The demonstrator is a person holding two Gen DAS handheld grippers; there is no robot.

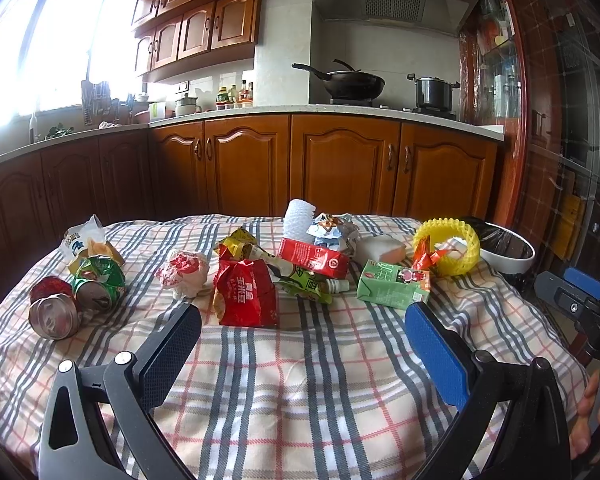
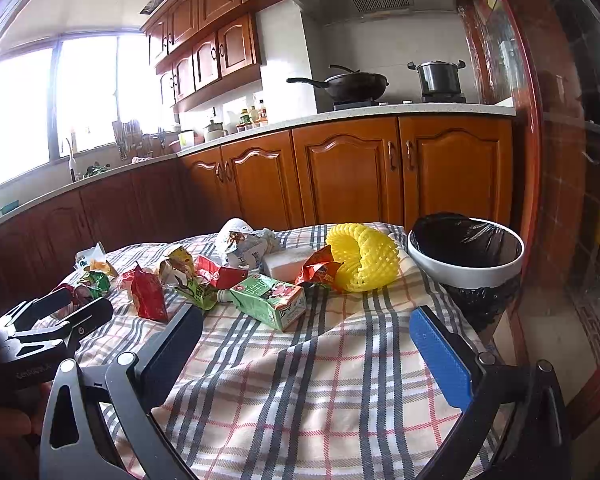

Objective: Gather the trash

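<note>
We've got both the left gripper (image 1: pixel 302 322) and right gripper (image 2: pixel 306 326) spread wide and empty, hovering short of the trash (image 1: pixel 246 294) scattered on the plaid tablecloth (image 1: pixel 300 380), probably lining up grabs for the lined bin (image 2: pixel 466 258) at the table's right edge.

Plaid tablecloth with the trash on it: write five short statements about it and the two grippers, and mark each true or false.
1. The white bin lined with a black bag stands at the right end of the plaid tablecloth. True.
2. The right gripper is shut on the green drink carton. False: it is open and holds nothing; the carton lies on the cloth.
3. The yellow foam fruit net lies between the carton and the bin. True.
4. The two crushed metal cans lie inside the bin. False: they lie at the cloth's left end.
5. The left gripper is open and empty. True.
</note>
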